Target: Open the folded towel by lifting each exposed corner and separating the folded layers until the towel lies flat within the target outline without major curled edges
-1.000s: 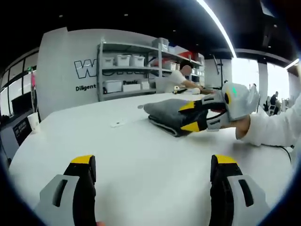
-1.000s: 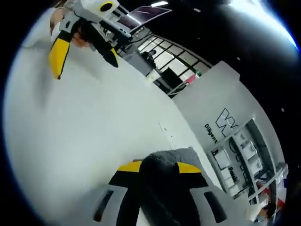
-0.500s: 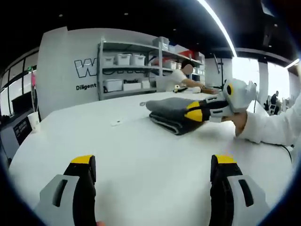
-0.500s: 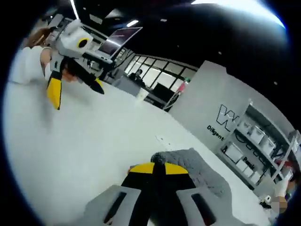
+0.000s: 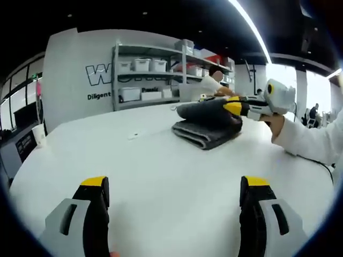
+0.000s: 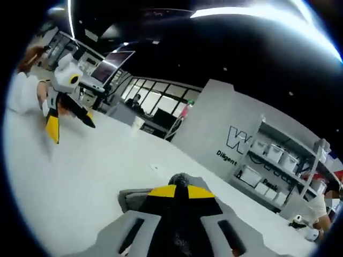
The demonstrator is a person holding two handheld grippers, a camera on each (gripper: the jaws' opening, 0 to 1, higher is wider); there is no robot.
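Towel [image 5: 208,124] top layer clamped in right gripper [image 5: 236,107] jaws, raised to part folds; left gripper [image 5: 174,184] jaws apart, idle above desk [image 5: 161,171].

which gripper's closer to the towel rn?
Right. The right gripper is shut on the towel, lifting its top layer. The left gripper is open, hovering over bare table, well short of it.

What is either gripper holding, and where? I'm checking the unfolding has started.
The right gripper holds the grey towel by a top-layer corner, lifted off the stack. The left gripper is open, holding nothing.
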